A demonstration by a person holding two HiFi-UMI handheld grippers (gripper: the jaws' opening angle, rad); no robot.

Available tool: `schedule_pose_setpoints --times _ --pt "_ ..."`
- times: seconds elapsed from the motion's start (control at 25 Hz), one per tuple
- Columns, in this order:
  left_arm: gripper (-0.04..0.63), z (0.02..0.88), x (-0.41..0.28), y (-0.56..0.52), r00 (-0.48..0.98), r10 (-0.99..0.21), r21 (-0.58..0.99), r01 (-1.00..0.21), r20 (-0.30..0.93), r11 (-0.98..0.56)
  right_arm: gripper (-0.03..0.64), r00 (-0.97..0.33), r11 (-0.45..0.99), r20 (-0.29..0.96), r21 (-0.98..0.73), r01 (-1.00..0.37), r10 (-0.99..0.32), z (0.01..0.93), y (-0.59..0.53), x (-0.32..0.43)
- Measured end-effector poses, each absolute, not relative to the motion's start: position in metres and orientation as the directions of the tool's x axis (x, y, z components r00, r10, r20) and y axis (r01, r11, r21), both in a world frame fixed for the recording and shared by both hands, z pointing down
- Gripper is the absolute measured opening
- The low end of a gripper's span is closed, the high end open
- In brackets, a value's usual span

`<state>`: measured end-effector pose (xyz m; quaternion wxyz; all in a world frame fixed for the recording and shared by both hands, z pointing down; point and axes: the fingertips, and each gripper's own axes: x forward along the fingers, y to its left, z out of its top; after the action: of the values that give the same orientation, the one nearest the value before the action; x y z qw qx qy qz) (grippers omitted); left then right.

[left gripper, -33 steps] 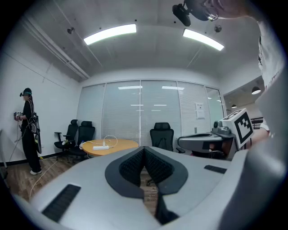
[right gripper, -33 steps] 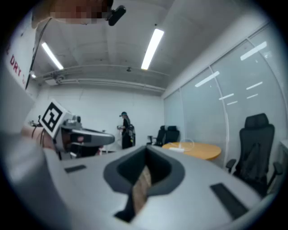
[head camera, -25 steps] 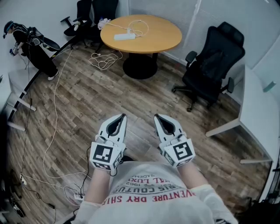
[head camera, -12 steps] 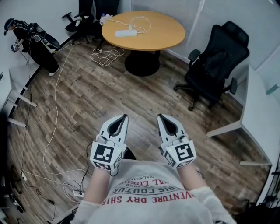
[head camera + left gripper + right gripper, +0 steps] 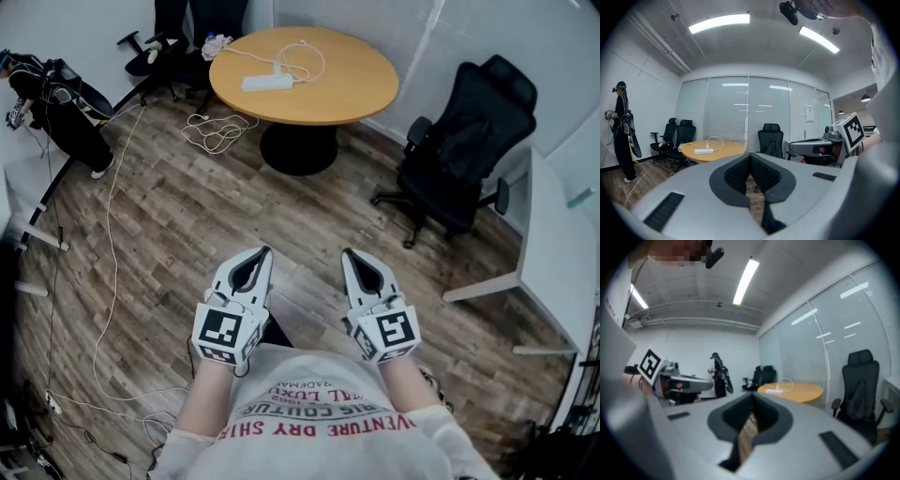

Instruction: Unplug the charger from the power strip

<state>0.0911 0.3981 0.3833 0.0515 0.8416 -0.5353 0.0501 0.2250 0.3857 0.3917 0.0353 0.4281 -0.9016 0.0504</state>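
While the person is holding both out in front of the chest, the left tool and the right tool are each sitting with jaws pressed together, gripping nothing and touching nothing. The power strip is lying on the round bench near its far left edge, well apart from both tools, with a white cable looping just beside it. The charger is too small for me to pick out.

Compared to a second ago, the bench is showing bigger in the head view and the person in black is sliding toward the left border. The tools are keeping the same pose, jaws together as before.

Red print on the T-shirt is reading "VENTURE DRY", with the rest cut off.
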Motion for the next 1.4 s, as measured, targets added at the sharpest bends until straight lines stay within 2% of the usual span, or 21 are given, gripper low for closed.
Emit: schedule_pose_setpoints --times 0.44,0.72,0.96,1.4 --pt "0.032 0.354 -0.018 0.247 0.505 -0.855 -0.002 -0.861 0.119 -0.509 0.029 -0.548 0.544 0.12 -0.064 -0.836 -0.828 0.373 0.25 0.122" --pt "0.032 0.369 -0.085 0.191 0.488 -0.86 0.083 -0.873 0.147 -0.481 0.029 -0.574 0.571 0.171 -0.069 -0.818 -0.801 0.384 0.188 0.059" --pt "0.032 0.383 -0.104 0.142 0.457 -0.874 0.099 -0.889 0.166 -0.446 0.029 -0.59 0.584 0.197 -0.092 -0.807 -0.783 0.398 0.127 0.041" --pt "0.032 0.391 -0.116 -0.005 0.345 -0.923 0.071 -0.938 0.169 -0.338 0.029 -0.7 0.701 0.198 -0.073 -0.709 -0.687 0.407 -0.042 0.017"
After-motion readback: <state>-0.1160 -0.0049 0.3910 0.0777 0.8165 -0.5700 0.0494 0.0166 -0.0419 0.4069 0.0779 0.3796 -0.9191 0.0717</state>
